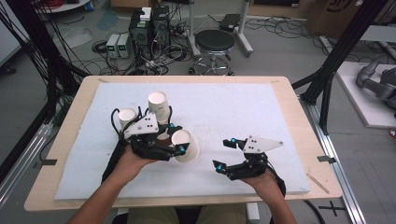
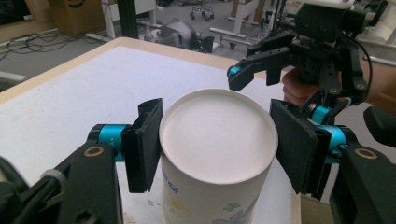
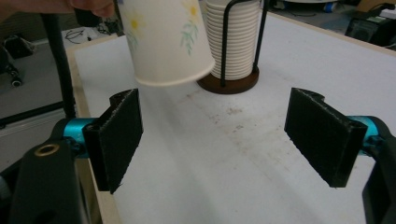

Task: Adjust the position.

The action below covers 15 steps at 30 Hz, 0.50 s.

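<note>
White padding [image 1: 224, 112] is spread over a pale wooden table [image 1: 299, 116], with a wooden margin left bare on every side. Above the middle of that padding a paper cup [image 1: 186, 145] is clamped between the pads of the left gripper [image 1: 180, 149], tipped on its side in the high view so that its flat bottom is turned toward the right gripper [image 1: 225, 154]. In the left gripper view the cup's bottom disc [image 2: 217, 133] is seen as plain white, ringed by a thin raised rim, and small green and yellow floral prints are carried on the wall below it. What lies inside the cup cannot be told.

Just behind the held cup, a round brown holder with thin black uprights [image 3: 229, 79] is stood on the padding, and a tall stack of nested white cups [image 3: 233, 37] is kept inside it. A second white stack [image 1: 127, 116] is seen just beside it in the high view.

Nothing is held by the right gripper: its jaws are spread wide, with stained padding between them. Open padding is left to the right and toward the far edge. Beyond the table, a black stool [image 1: 215, 42] and cabled equipment [image 1: 149, 28] are set on the grey floor.
</note>
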Motion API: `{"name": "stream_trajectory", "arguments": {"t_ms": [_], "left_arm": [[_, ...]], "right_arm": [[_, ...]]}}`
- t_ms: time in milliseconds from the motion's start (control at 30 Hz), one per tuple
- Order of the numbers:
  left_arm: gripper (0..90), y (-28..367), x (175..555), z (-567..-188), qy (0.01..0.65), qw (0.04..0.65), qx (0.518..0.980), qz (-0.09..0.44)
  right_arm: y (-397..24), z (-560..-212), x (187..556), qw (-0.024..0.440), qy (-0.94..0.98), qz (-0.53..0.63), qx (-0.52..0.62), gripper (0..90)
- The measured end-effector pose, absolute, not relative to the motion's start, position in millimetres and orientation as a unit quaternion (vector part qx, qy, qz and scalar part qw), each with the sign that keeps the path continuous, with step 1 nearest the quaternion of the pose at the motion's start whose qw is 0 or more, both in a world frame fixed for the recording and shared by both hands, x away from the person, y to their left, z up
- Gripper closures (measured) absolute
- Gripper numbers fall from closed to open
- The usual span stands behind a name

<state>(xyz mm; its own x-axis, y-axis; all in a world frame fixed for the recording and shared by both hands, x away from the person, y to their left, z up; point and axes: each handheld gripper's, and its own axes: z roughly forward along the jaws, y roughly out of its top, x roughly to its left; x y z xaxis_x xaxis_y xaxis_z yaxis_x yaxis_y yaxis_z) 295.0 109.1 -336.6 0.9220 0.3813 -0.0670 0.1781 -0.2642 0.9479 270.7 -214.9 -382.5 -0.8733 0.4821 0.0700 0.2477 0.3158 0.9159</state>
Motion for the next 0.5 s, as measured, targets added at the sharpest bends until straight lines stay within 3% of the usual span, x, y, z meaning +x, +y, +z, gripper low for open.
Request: {"name": "stream_trajectory", "arguments": {"t_ms": [500], "left_arm": [[37.5, 84.1, 296.4, -349.3, 0.156, 0.575, 0.801, 0.066]], "right_arm": [[-188.7, -381.6, 275.1, 0.077, 0.821, 0.535, 0.184, 19.8]]}}
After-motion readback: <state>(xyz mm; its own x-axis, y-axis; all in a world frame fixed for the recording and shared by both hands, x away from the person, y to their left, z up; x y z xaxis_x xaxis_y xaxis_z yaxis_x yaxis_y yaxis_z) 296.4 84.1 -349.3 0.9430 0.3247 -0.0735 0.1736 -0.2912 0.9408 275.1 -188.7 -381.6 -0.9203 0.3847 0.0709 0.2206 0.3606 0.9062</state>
